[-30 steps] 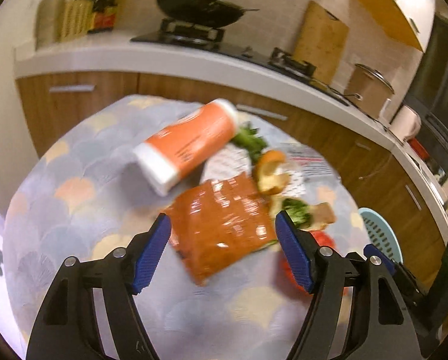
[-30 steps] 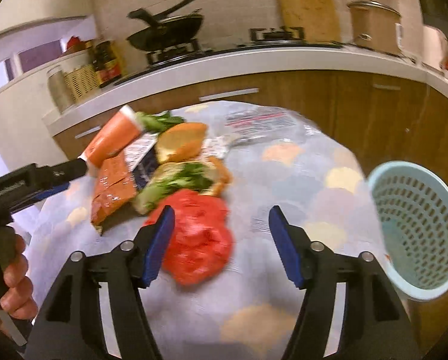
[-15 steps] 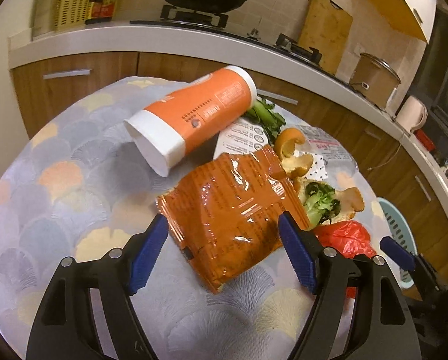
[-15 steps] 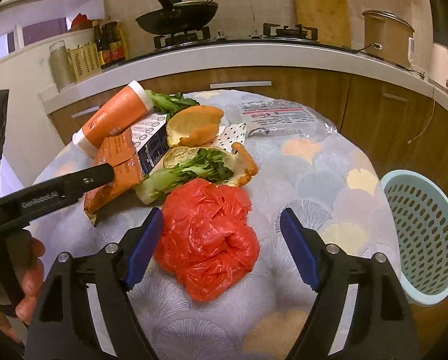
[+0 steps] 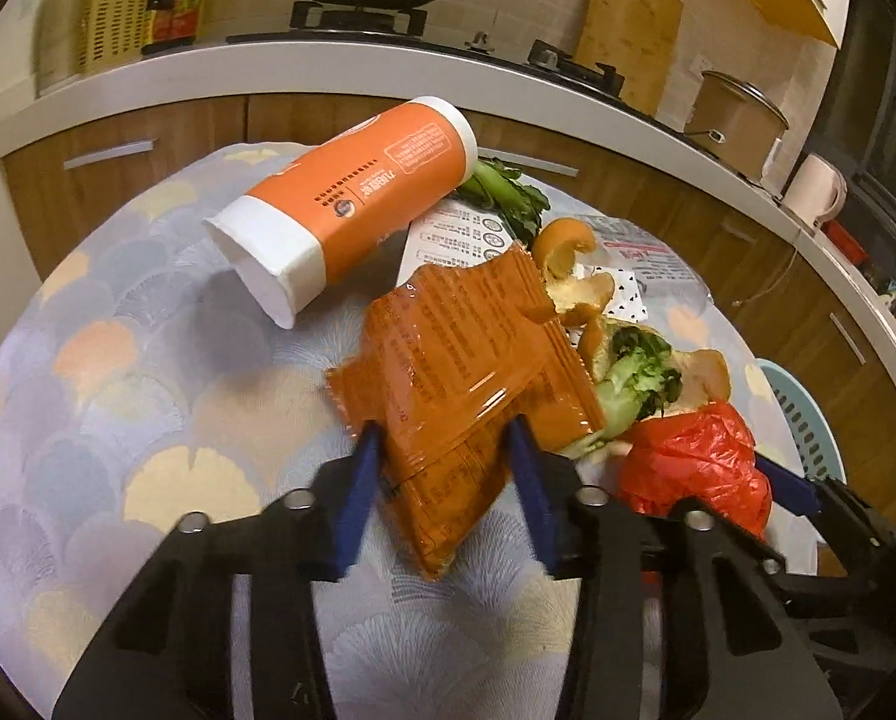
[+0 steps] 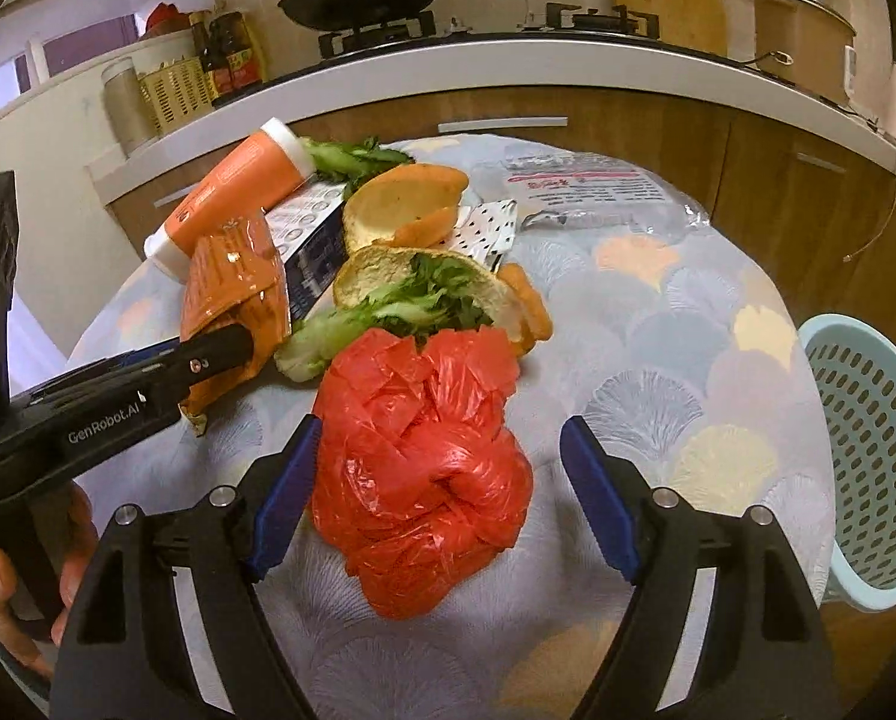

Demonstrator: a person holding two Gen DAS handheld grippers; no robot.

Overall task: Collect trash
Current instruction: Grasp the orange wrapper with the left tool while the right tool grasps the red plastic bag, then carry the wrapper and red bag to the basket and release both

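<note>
A pile of trash lies on the round table. My left gripper (image 5: 444, 468) has closed onto the near end of an orange foil wrapper (image 5: 460, 372), a blue pad on each side of it; the wrapper (image 6: 237, 276) still rests on the table. My right gripper (image 6: 441, 480) is open, its jaws on either side of a crumpled red plastic bag (image 6: 423, 450), not squeezing it. An orange-and-white tube (image 5: 357, 204) lies on its side behind the wrapper. Orange peels (image 6: 405, 210) and green leaves (image 6: 411, 300) lie in the middle.
A pale blue perforated basket (image 6: 868, 450) stands beside the table at the right. A clear printed bag (image 6: 586, 192) and a printed box (image 5: 466, 234) lie at the far side. The kitchen counter (image 6: 508, 60) with stove and pots runs behind.
My left gripper has moved forward and closed from wide open onto the orange wrapper's near end. My right gripper has moved forward so its open jaws straddle the red bag.
</note>
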